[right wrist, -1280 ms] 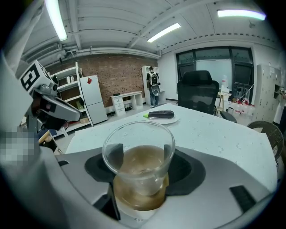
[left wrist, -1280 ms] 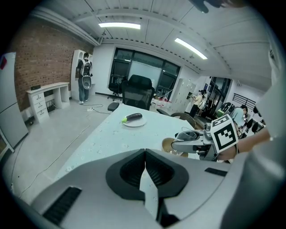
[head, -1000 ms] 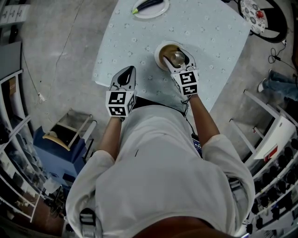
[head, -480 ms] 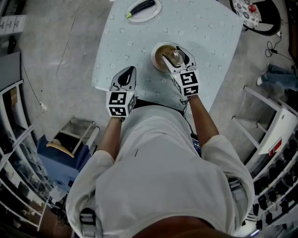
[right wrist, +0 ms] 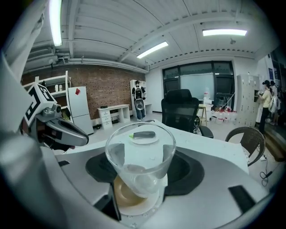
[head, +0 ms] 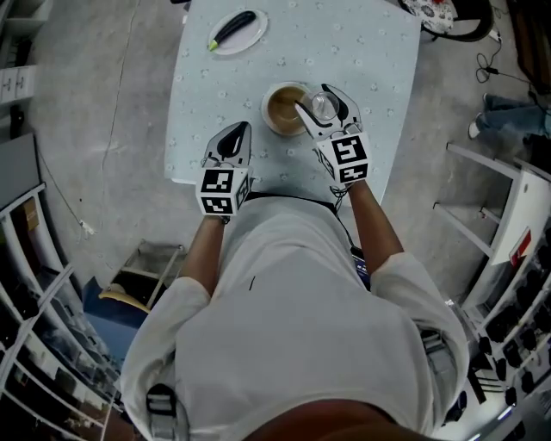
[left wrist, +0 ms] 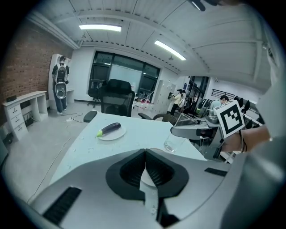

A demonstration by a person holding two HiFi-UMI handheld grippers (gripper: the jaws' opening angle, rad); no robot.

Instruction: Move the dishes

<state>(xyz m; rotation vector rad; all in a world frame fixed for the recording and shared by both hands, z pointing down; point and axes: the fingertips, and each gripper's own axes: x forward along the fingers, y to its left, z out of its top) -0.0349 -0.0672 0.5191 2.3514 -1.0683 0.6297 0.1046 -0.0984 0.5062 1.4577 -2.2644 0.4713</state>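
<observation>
A clear glass (head: 325, 106) sits between the jaws of my right gripper (head: 326, 102), which is shut on it and holds it off the table just right of a white bowl (head: 282, 108) with a brown inside. In the right gripper view the glass (right wrist: 140, 156) hangs upright above that bowl (right wrist: 127, 197). My left gripper (head: 231, 145) hovers over the table's near edge with its jaws shut and nothing in them; in its own view the pads (left wrist: 145, 154) meet. A white plate (head: 237, 32) bearing an eggplant lies at the far left of the table.
The pale blue table (head: 379, 60) ends just in front of the person. A chair (head: 448, 17) stands beyond its far right corner. White shelving (head: 508, 232) is at the right, a crate (head: 142, 276) on the floor at the left.
The right gripper has risen with the glass, which stood in the bowl and now hangs clear at its right side. The left gripper edged slightly forward and up.
</observation>
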